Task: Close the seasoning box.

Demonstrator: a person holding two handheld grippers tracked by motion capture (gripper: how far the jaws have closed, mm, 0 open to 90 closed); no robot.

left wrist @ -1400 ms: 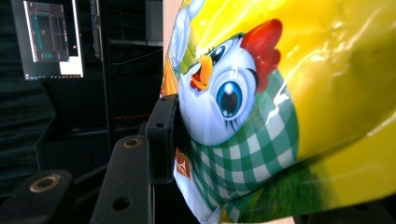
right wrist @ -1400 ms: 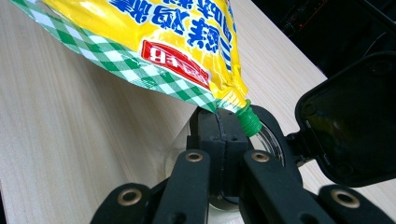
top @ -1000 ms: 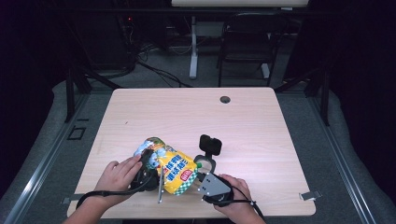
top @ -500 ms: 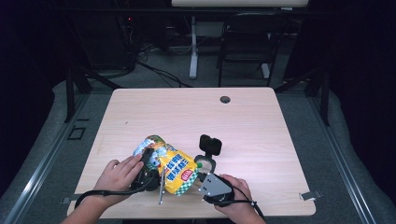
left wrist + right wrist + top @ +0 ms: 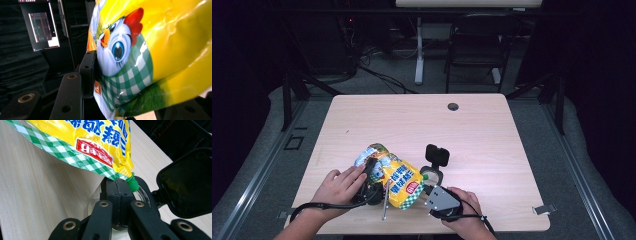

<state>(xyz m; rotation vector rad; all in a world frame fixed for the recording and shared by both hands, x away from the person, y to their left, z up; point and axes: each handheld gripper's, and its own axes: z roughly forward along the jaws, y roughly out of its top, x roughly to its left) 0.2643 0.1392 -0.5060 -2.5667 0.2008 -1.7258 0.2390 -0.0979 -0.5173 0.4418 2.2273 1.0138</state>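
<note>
- Left gripper (image 5: 371, 179) pinches the yellow pouch (image 5: 402, 181) across its belly, at the table's (image 5: 492, 130) seven o'clock.
- Right gripper (image 5: 119, 185), jaws pressed together, sits at the pouch's green spout (image 5: 132, 183).

Glossy plastic pouch (image 5: 399, 181), matt pale wood table (image 5: 492, 135)

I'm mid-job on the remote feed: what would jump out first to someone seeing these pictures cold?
The yellow pouch with its cartoon chicken and green check pattern, near the table's front edge, held tilted by the left gripper, whose jaw presses its side. Next, its green spout pointing down at a small glass jar, just beside the right gripper's shut jaws. A black lid-like piece stands right behind the jar.
</note>
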